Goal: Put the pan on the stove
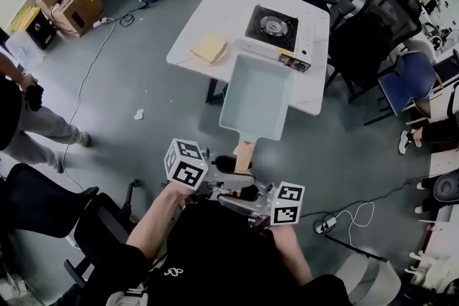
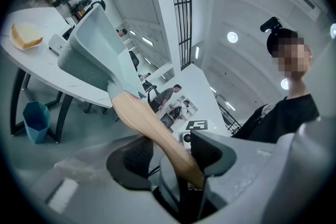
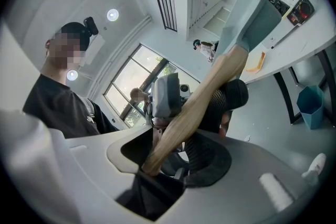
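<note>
Left gripper (image 2: 170,153): jaws set fairly wide and clamped on the wooden handle (image 2: 152,131), which runs between the two pads down into the throat of the claw.
Right gripper (image 3: 176,148): jaws likewise closed on the same handle, gripping it near its butt end; in the head view it sits just right of the left one, close to the person's chest.
Handle: light wood, slanting up and away from both claws to the pan.
Pan (image 1: 254,97): pale blue, rectangular and deep, carried by both grippers; its far end reaches over the near edge of the table, just beside the stove and not on it.
Stove (image 1: 276,29): a single-burner portable unit, white body with a black top, standing toward the right side of the table.
Table (image 1: 215,7): white top on dark legs.
Bread slice (image 1: 209,49): pale yellow, lying on the tabletop left of the stove and apart from the pan.
Bin (image 2: 37,120): blue, on the floor beneath the table.
</note>
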Tool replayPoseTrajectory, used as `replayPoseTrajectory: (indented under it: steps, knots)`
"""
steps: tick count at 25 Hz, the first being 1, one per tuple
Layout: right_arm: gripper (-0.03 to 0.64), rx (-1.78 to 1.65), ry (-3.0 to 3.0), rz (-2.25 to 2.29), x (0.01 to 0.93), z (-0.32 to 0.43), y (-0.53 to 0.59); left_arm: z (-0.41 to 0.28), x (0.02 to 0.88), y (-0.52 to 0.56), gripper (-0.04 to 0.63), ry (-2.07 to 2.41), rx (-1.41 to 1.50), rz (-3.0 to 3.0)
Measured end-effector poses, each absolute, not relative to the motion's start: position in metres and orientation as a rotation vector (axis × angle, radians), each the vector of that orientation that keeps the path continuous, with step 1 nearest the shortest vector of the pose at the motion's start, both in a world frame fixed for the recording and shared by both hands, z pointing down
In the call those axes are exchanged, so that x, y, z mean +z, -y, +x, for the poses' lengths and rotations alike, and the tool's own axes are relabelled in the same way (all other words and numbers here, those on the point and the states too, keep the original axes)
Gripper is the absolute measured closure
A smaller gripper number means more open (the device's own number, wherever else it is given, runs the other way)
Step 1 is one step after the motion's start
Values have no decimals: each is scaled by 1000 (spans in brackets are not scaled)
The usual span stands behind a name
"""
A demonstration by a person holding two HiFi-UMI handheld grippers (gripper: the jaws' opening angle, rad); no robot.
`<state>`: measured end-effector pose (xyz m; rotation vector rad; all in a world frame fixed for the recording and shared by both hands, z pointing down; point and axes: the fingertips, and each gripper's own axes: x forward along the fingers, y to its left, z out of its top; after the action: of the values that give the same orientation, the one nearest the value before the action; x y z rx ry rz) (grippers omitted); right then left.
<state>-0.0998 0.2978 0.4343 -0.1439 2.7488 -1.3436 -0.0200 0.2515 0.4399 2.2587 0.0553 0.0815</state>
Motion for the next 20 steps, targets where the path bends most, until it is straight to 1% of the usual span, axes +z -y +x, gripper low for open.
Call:
replayPoseTrajectory:
  steps: [20]
  knots:
    - [422, -1382, -2720, -149, 441, -86, -212, -7, 449, -166, 370, -57, 79, 2226]
